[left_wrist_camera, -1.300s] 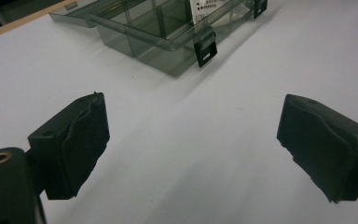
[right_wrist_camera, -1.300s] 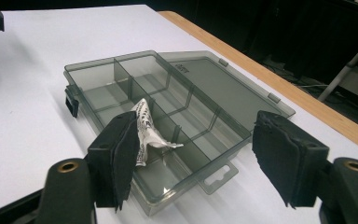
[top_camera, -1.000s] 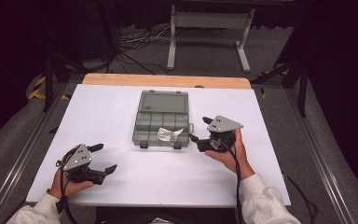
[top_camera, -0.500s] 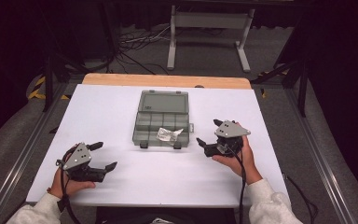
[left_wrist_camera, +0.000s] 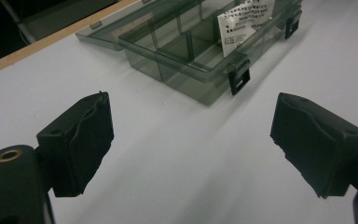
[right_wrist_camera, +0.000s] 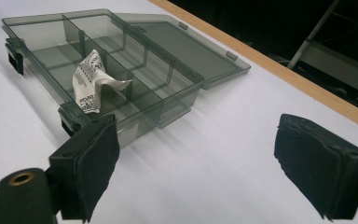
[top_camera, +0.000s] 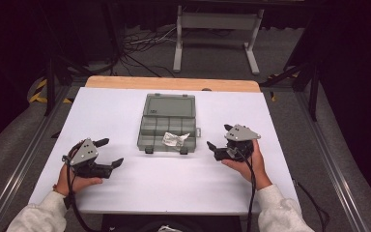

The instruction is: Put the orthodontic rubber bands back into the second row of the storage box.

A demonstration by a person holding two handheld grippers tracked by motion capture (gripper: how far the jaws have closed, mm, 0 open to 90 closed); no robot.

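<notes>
An open grey organizer box (top_camera: 166, 126) sits at the middle of the white tabletop (top_camera: 125, 193), lid laid flat toward the far edge. A crumpled white packet (top_camera: 174, 139) lies in a front compartment. The left claw (top_camera: 107, 153) near the left edge and the right claw (top_camera: 218, 137) just right of the box both stand apart, empty.

Smoky clear plastic on a matt white top
The organizer box (top_camera: 166, 126) looks glossy, see-through plastic; the packet (top_camera: 174, 139) inside is crinkled printed paper; the table (top_camera: 174, 179) is smooth, wood-edged
</notes>
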